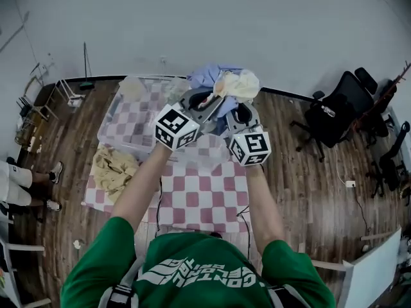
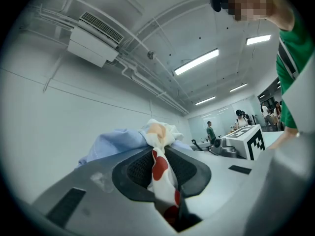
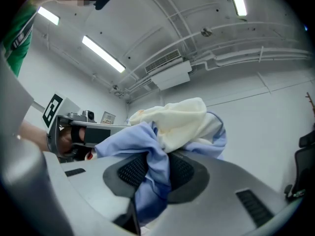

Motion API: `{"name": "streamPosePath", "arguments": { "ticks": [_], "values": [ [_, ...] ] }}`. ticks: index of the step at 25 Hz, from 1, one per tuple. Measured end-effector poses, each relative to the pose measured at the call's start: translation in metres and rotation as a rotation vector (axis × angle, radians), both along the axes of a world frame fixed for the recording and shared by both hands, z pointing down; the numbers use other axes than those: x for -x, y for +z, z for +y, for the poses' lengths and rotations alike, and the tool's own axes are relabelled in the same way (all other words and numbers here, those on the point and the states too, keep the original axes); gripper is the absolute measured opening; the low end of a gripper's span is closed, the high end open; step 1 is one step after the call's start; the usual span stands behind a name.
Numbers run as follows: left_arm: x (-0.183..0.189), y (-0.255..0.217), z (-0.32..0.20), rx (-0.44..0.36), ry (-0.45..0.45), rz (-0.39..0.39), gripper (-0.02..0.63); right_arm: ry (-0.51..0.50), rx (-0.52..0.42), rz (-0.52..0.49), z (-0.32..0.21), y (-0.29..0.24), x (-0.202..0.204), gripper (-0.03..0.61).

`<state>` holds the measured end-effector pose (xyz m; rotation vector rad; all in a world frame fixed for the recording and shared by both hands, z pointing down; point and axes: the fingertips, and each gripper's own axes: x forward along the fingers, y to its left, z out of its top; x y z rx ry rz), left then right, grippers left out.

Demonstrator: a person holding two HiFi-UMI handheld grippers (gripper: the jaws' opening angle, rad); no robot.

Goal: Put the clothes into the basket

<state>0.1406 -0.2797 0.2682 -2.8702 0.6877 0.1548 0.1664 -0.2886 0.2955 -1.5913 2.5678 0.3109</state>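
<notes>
Both grippers are raised together with a bundle of clothes (image 1: 225, 85) held above the far end of the table. My left gripper (image 2: 160, 156) is shut on a white cloth with red spots (image 2: 158, 170); a light blue garment (image 2: 115, 144) bunches just beyond its jaws. My right gripper (image 3: 155, 168) is shut on the light blue garment (image 3: 147, 149), with a cream cloth (image 3: 182, 119) piled on top. In the head view the left gripper (image 1: 202, 101) and right gripper (image 1: 241, 113) sit side by side. A clear plastic basket (image 1: 112, 136) stands on the table below and left of them.
A tan garment (image 1: 114, 169) lies on the pink checked tablecloth (image 1: 199, 201) at the left. Black office chairs (image 1: 334, 114) stand to the right on the wooden floor. A seated person's legs (image 1: 29, 185) show at the far left, near a wire rack (image 1: 29, 124).
</notes>
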Motion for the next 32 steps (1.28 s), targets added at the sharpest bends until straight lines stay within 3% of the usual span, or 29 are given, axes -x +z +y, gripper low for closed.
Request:
{"name": "streamPosePath", "arguments": {
  "ticks": [6, 12, 24, 32],
  "values": [
    [0.067, 0.018, -0.031, 0.032, -0.086, -0.001, 0.046, -0.097, 0.037, 0.018, -0.032, 0.018, 0.068, 0.1],
    [0.106, 0.044, -0.058, 0.083, -0.134, -0.001, 0.046, -0.141, 0.094, 0.032, -0.059, 0.044, 0.107, 0.1],
    [0.133, 0.12, -0.113, 0.221, -0.153, -0.069, 0.046, -0.179, 0.265, 0.104, -0.111, 0.12, 0.136, 0.1],
    [0.142, 0.186, -0.15, 0.341, -0.138, -0.174, 0.046, -0.212, 0.417, 0.119, -0.144, 0.187, 0.149, 0.1]
  ]
}}
